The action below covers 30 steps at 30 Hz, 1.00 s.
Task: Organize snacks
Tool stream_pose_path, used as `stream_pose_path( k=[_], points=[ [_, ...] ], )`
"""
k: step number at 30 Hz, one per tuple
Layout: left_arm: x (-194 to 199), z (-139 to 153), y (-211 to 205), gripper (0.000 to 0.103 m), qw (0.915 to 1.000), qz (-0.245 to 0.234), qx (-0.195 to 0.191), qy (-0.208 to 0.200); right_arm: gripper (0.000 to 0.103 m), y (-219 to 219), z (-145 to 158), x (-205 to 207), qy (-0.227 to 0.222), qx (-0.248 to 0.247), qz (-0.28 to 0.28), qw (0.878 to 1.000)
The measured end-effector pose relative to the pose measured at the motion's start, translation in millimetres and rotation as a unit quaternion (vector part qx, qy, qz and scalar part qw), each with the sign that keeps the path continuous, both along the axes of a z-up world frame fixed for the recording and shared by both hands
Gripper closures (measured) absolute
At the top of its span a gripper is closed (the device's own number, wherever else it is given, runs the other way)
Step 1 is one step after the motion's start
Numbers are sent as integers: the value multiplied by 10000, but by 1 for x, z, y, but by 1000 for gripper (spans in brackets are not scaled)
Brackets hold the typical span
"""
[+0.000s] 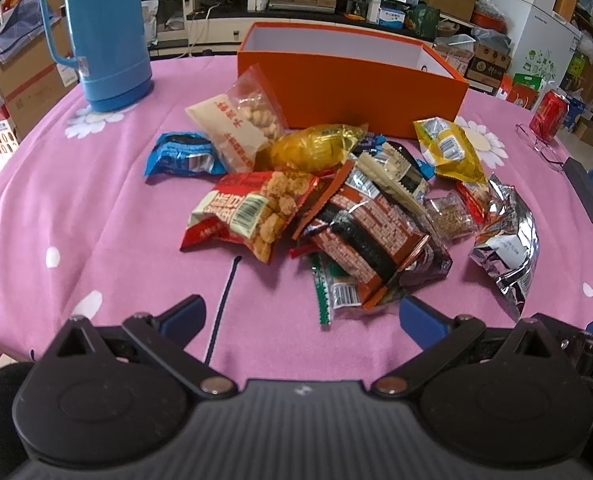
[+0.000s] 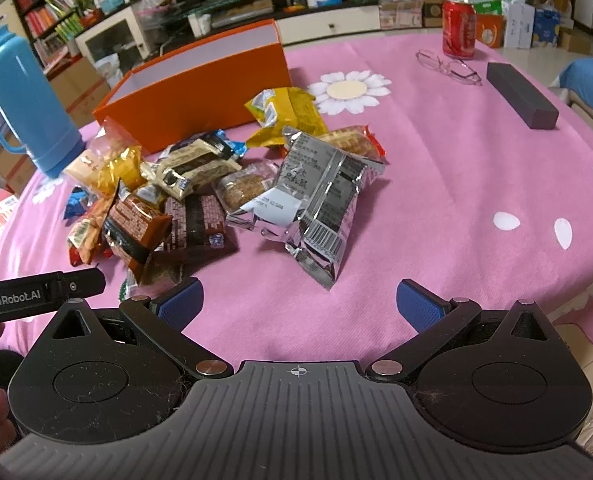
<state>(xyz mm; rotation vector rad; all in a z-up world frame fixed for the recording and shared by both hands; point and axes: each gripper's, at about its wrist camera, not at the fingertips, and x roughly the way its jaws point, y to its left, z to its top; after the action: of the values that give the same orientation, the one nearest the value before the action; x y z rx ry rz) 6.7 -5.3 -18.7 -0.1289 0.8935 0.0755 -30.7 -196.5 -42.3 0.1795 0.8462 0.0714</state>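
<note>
A heap of snack packets lies on the pink tablecloth [image 1: 96, 208] in front of an open orange box [image 1: 348, 92], which looks empty. In the heap are a brown wafer pack [image 1: 368, 236], a red cracker bag [image 1: 248, 212], a gold packet [image 1: 312, 148], a blue packet [image 1: 182, 154], a yellow bag [image 1: 448, 148] and a silver foil bag [image 2: 320, 204]. My left gripper [image 1: 302, 320] hangs open just short of the heap's near edge. My right gripper [image 2: 298, 304] is open too, low over bare cloth near the silver bag. Neither holds anything.
A blue thermos jug [image 1: 104, 32] stands at the left behind the heap. A red can [image 2: 459, 28], a pair of glasses [image 2: 450, 66] and a dark rectangular block [image 2: 522, 94] lie at the right. The orange box [image 2: 200, 88] sits behind the snacks. Shelves and boxes crowd the room beyond.
</note>
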Motion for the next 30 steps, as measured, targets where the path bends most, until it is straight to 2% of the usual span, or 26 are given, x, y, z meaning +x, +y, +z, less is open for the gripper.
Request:
stream_pose_path(
  k=[6, 9, 15, 19, 22, 24, 27, 30],
  points=[
    [2, 0, 19, 1, 9996, 159, -24, -245, 9, -5, -6, 7, -274, -208, -165, 9993],
    [6, -5, 28, 1, 9996, 72, -67, -247, 9, -7, -16, 16, -302, -317, -204, 9988],
    [-5, -7, 44, 1, 9991, -112, -359, -195, 9, -1, -35, 30, -103, -389, 77, 9992],
    [-16, -2, 52, 1, 9986, -130, -483, -189, 9, -10, -48, 43, 286, 32, 115, 9995],
    [-17, -1, 56, 1, 9975, -205, -651, -169, 9, -21, -50, 48, 264, 332, 108, 9990],
    [-12, -3, 58, 1, 9964, -256, -793, -124, 9, -23, -50, 55, 323, 366, 133, 9987],
    [1, -9, 59, 1, 9946, -224, -1016, 71, 9, -11, -52, 63, 467, -179, 373, 9980],
    [8, -10, 59, 1, 9944, -193, -1034, 117, 9, 4, -58, 62, 428, -877, 618, 9933]
  ],
)
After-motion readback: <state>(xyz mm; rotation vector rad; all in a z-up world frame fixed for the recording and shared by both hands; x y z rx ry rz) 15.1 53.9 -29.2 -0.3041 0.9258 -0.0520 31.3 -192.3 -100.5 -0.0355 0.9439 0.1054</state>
